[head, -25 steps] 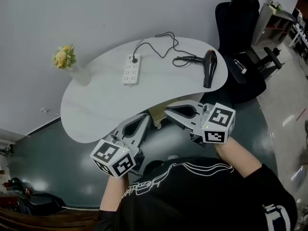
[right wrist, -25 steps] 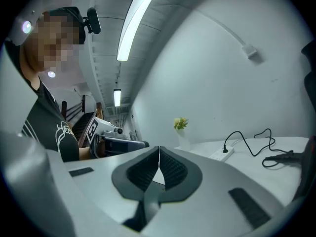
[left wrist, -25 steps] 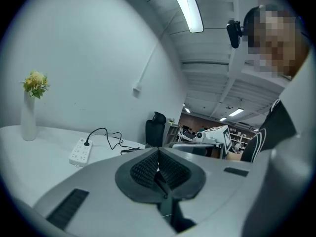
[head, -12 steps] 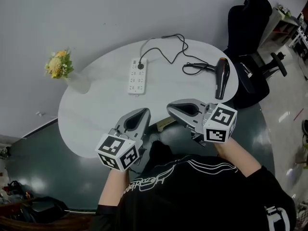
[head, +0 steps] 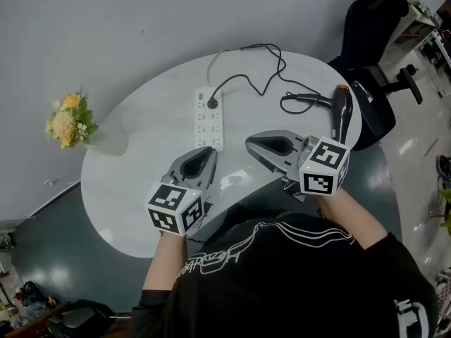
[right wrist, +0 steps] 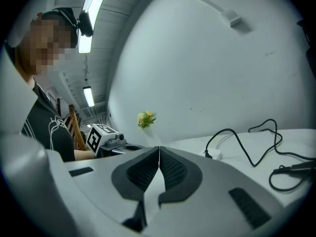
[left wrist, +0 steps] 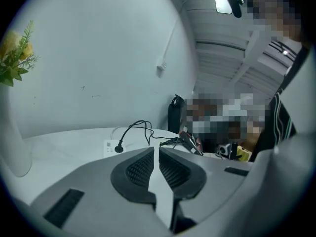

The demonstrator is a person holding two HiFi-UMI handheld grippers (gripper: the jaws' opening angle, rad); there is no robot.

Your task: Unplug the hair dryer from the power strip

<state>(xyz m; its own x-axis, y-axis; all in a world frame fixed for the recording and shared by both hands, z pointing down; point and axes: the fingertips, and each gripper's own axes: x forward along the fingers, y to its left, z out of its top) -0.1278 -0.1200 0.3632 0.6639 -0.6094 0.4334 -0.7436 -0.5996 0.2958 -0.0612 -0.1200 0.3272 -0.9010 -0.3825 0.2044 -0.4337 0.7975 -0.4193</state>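
Hair dryer (head: 342, 115) plugged into power strip (head: 209, 118) | left claw (head: 203, 151) closed, empty, aimed at it | right claw (head: 250, 144) closed, empty, pointing leftward

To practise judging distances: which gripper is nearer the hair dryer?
Right. The right gripper sits just below-left of the hair dryer in the head view; the left gripper lies further left, by the power strip's near end.

The head view looks steeply down from above the person's shoulders onto the white table (head: 141, 167), with the left gripper (head: 203, 152) and right gripper (head: 250, 145) close at 6 o'clock. The left gripper view sits low over the tabletop and faces the power strip (left wrist: 110, 145) at 11 o'clock. The right gripper view looks across toward the flowers (right wrist: 145, 118) at 12 o'clock. All three views share the strip and its black cord (right wrist: 224, 130).
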